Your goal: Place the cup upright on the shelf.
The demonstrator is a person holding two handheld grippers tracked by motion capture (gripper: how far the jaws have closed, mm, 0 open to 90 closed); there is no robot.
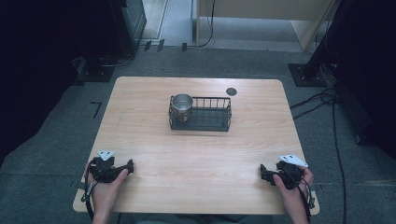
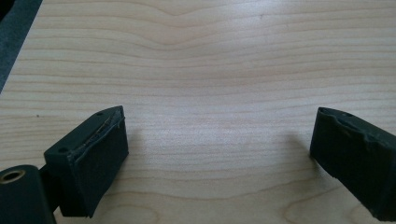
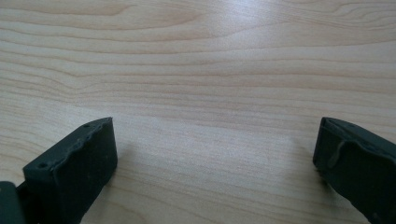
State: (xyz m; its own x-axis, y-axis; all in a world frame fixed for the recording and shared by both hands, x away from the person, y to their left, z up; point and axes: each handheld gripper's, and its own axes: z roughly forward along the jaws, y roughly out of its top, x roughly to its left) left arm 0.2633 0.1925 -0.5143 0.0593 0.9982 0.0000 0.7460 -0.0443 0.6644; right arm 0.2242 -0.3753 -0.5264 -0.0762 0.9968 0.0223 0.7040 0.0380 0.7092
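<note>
Cup (image 1: 182,105) stands in my wire basket's (image 1: 210,116) left end, well beyond both grippers; left gripper (image 1: 130,166) and right gripper (image 1: 263,172) rest spread, empty, on the wooden table (image 1: 196,158) over grey carpet (image 1: 42,154).

The high view is dim, its upper left and right edges falling into black. The table (image 1: 196,149) takes soft overhead light with a pale sheen at centre. Both gripper views are brighter; the black jaws cast soft, blurred shadows.
</note>
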